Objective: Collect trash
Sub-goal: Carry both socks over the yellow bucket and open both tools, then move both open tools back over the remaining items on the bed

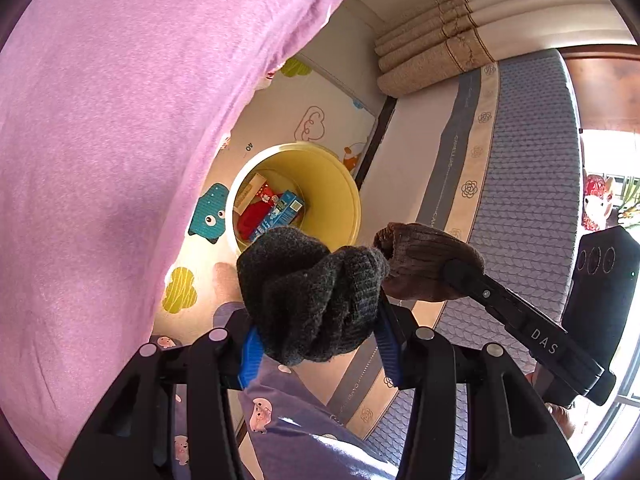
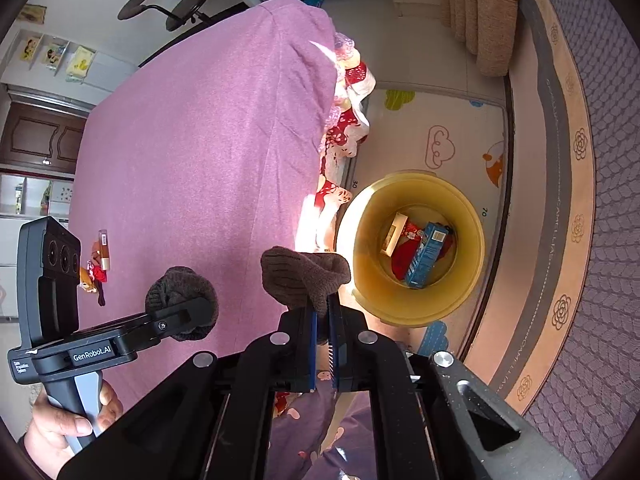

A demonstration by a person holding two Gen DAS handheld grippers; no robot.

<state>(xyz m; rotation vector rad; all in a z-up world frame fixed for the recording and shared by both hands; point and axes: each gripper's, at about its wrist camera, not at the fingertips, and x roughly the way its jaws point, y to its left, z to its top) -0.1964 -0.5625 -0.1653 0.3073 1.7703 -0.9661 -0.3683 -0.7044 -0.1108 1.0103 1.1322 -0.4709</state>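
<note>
Right wrist view: yellow bin (image 2: pixel 412 248) already holds boxes. Right gripper (image 2: pixel 325 312) pinches a brown sock (image 2: pixel 304 276); left gripper (image 1: pixel 316 344) clamps a dark sock (image 1: pixel 308 296). Small litter (image 2: pixel 96 268) remains far left on the purple bed (image 2: pixel 192 152).

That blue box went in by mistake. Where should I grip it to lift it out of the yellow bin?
The blue box leans tilted in the yellow bin, barcode end uppermost; probably grip that end across its narrow faces, coming straight down.
</note>
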